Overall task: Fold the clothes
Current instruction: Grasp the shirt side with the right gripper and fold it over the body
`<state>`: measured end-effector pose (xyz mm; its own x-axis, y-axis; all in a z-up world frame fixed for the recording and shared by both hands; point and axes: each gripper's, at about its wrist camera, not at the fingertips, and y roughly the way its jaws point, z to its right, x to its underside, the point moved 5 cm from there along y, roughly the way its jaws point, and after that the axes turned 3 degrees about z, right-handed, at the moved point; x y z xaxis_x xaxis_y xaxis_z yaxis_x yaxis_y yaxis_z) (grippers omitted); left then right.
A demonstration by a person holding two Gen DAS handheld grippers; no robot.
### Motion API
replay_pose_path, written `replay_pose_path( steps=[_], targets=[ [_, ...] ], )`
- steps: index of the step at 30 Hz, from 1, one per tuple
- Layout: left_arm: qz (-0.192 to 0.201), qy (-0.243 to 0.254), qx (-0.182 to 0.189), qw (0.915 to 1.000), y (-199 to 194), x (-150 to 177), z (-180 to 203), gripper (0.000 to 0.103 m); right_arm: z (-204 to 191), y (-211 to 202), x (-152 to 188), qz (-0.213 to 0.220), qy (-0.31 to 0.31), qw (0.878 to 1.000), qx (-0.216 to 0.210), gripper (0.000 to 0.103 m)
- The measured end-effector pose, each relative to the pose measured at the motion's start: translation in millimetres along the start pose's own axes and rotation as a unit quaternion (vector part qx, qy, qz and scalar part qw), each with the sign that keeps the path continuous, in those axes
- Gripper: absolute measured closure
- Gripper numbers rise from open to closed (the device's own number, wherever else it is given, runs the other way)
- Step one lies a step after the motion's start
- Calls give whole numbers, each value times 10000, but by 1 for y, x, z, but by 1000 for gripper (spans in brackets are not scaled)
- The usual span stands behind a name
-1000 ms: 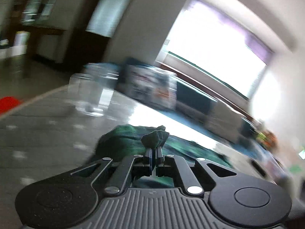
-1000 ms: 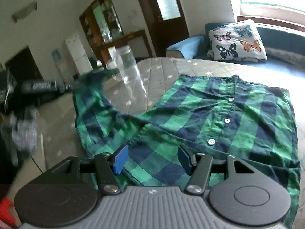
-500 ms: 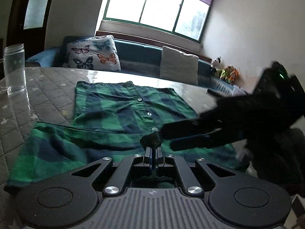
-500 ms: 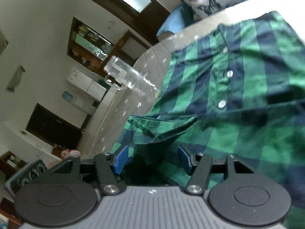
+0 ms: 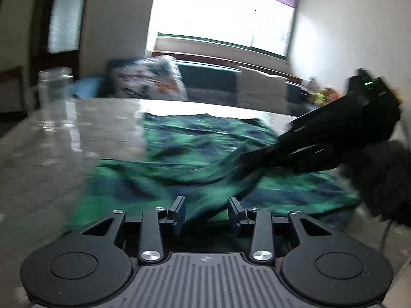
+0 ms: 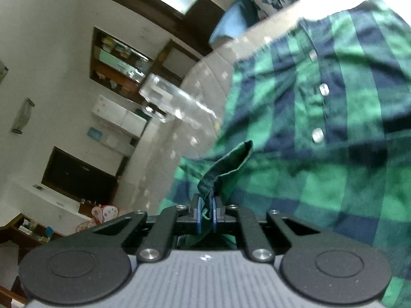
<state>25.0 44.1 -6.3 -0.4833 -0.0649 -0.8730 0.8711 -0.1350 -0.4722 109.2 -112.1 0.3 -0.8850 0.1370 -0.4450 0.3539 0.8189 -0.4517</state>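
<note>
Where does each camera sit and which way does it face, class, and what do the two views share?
Left wrist: sits on the left gripper, looking along its open fingers across the plaid shirt toward the window; the right gripper shows too.
Right wrist: sits on the right gripper, tilted, looking over the shirt toward a cabinet; its fingers pinch a shirt edge.
Shared: the shirt, the glass jar, the butterfly pillow and the quilted table.
</note>
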Motion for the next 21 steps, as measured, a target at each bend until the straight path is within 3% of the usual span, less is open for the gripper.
replay_pose_path(
  steps=[5,8,15,21],
  targets=[
    [238,-174,-1063,9939,-23,9,-34,54,-31,-18,-23,379,-250,9986,-270,96],
    [71,-300,-1317,9908,-23,18,-46,50,-51,-25,-36,589,-449,9964,-414,96],
    [-239,-145,-1323,9908,-2,29,-45,44,-79,-48,-55,978,-807,9905,-541,96],
    [-418,373,-1447,9879,13,38,-37,45,-71,-82,-60,1288,-895,9873,-260,97]
  ],
)
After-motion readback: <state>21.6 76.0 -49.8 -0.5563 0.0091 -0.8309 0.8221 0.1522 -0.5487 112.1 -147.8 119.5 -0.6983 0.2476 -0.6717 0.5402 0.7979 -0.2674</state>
